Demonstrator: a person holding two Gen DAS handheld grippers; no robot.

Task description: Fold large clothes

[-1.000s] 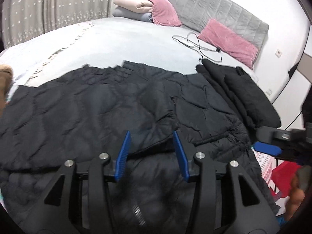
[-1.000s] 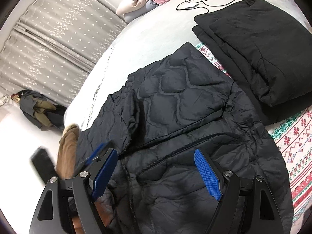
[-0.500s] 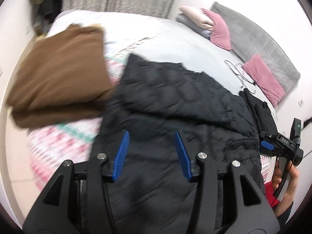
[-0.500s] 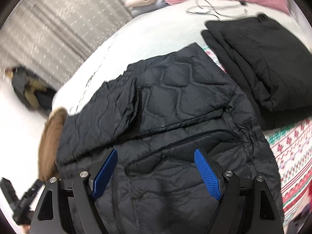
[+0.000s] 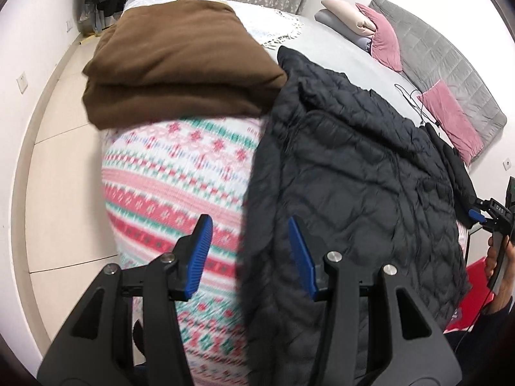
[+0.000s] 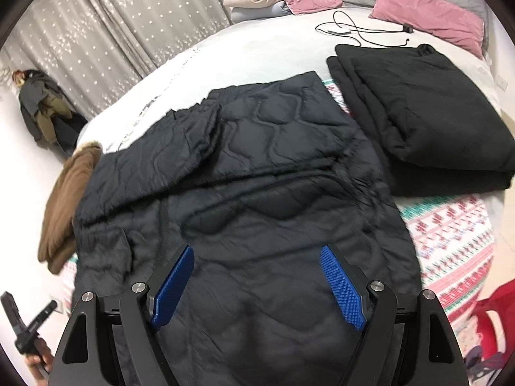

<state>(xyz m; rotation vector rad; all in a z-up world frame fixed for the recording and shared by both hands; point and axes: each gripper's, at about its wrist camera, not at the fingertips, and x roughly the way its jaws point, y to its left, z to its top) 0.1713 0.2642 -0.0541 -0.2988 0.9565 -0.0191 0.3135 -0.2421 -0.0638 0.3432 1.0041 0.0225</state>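
While the black quilted jacket point(image 6: 257, 173) lies spread across the patterned blanket point(image 5: 180, 186) at the foot of the bed point(image 6: 257, 48), both grippers hang above it with nothing between their blue pads. From the left wrist view, the left gripper point(image 5: 249, 251) has its fingers apart and sits over the jacket's left edge, one pad point(image 5: 199, 257) above the red, green and white blanket and the other above the dark quilting. A folded brown garment point(image 5: 180, 61) rests on the bed just beyond the blanket, touching the jacket's far left corner. From the right wrist view, the right gripper point(image 6: 257, 283) stands wide open over the near part of the jacket, which shows a sleeve point(image 6: 154, 160) folded inward across the body. Just to the right of the jacket lies a folded black garment point(image 6: 428, 119), its edge close against the jacket's side. Farther up the bed are two pink pillows point(image 6: 428, 16), a stack of folded bedding point(image 6: 254, 0) and a black cable point(image 6: 363, 32) on the grey sheet. Grey curtains point(image 6: 106, 32) with white dots hang behind the bed, and clothes point(image 6: 42, 109) are piled against the wall at left.
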